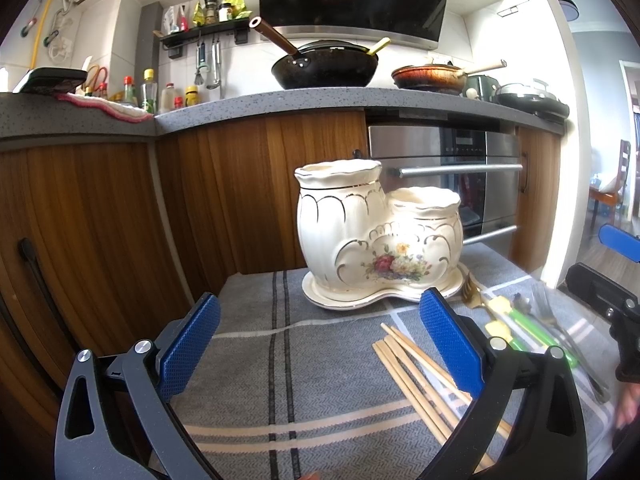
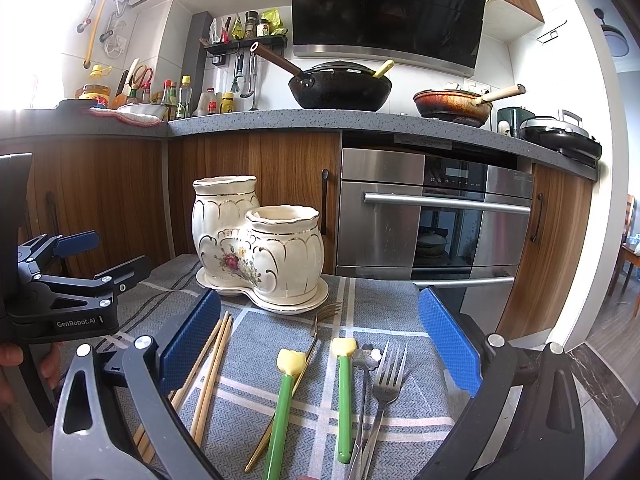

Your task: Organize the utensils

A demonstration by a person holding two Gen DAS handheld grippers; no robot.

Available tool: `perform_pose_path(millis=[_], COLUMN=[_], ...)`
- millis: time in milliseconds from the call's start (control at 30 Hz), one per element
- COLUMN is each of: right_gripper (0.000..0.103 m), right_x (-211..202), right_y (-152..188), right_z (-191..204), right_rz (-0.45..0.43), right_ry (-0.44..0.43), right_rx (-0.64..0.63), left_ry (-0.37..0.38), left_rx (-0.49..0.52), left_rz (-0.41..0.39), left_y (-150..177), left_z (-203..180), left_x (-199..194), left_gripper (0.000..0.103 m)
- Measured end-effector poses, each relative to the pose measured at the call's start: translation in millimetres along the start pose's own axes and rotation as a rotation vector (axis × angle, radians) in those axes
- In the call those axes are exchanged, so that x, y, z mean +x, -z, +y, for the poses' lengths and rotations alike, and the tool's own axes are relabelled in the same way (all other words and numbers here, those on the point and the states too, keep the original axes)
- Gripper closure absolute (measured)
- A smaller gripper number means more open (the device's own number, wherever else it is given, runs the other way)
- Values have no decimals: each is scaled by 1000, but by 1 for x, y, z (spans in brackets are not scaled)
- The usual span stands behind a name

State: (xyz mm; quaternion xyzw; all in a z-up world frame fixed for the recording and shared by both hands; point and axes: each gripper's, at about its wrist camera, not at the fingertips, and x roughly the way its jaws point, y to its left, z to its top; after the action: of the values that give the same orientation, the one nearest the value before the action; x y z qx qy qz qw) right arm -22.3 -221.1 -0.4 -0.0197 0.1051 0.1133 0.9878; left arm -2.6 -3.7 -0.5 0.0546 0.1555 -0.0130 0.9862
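Note:
A cream ceramic utensil holder [image 1: 376, 236] [image 2: 256, 244] with two empty pots, gold trim and a flower print stands on its saucer at the far end of a grey striped cloth. Wooden chopsticks [image 1: 416, 376] [image 2: 208, 372] lie loose on the cloth. To their right lie two green-handled utensils with yellow tips [image 2: 344, 392], a gold fork [image 2: 316, 332] and a steel fork [image 2: 386, 376]. My left gripper [image 1: 320, 332] hovers open above the cloth, short of the holder, nothing between its blue pads. My right gripper [image 2: 320, 340] is open above the forks and green utensils, empty.
The cloth [image 1: 280, 380] covers a small table in front of wooden cabinets [image 1: 100, 220] and a steel oven [image 2: 432, 220]. A countertop [image 2: 320, 120] above carries woks, bottles and a grill. The table edge drops off right of the cutlery [image 2: 452, 420]. A hand holds the left gripper [image 2: 60, 300].

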Motion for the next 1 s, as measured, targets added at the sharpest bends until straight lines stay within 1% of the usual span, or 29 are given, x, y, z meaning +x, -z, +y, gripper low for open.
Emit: perform_pose_path(millis=[167,300,433,500,567,700,733,767,800,833,900,1000], right_gripper=[5,5,5,5,5,5,5,5,5,5,5,5], right_x=[2,2,1,2,2,4,4,4,4,5,6,8], right_y=[1,1,-2,-3,-5,-13,-14,-15,-15,-13,-8,-1], right_z=[1,-4,-15,-20,-24,-27,-30,-33,-35,-40,-44,-51], right_rz=[-1,3,7,16,29,76,95,115,136,175,224,280], right_ry=[5,23,42,48,60,131,134,125,114,100,95,106], right_rx=[-2,10,42,62,70,32,32,40,46,51,49,32], left_ry=[5,23,17,32,55,2,-12,-11,1,14,53,46], left_rx=[1,6,39,58,73,135,146,149,144,135,109,123], left_rz=[10,32,39,66,111,195,218,245,292,331,422,491], left_y=[1,1,2,3,4,8,8,10,12,14,19,28], left_z=[0,-2,-5,-7,-10,-19,-21,-21,-21,-21,-22,-26], left_x=[1,4,5,8,12,20,22,25,29,33,41,48], left_gripper=[4,4,4,4,4,4,4,4,4,4,4,6])
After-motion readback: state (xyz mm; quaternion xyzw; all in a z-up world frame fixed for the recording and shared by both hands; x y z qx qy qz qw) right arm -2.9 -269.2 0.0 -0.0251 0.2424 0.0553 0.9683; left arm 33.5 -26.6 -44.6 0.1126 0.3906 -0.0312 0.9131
